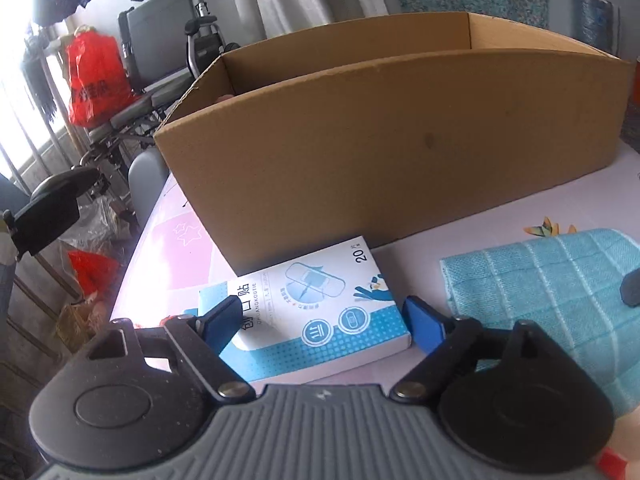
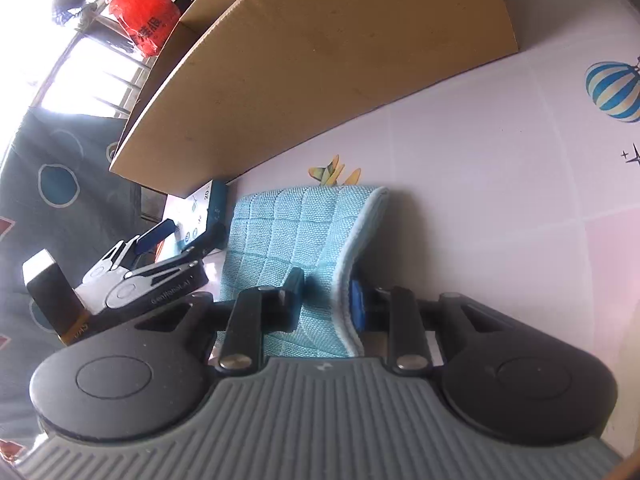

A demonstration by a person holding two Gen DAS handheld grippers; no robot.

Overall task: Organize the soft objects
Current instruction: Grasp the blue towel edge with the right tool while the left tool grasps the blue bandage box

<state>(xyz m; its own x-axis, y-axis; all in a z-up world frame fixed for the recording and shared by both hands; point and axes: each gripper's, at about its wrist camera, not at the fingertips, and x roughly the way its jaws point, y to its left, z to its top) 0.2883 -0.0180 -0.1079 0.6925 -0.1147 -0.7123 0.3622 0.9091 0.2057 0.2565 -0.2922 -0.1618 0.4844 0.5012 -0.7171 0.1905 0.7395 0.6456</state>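
Where folded: cloth (image 2: 296,236) light blue | grid-stitched weave | pale edging

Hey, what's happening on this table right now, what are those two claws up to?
A person is working two handheld claws in front of an open cardboard box on the table. The right claw is pinched on a raised fold of the light blue cloth. The left claw straddles a small box of adhesive bandages, pads beside its edges but not clearly pressing. Neither item is in the box yet.
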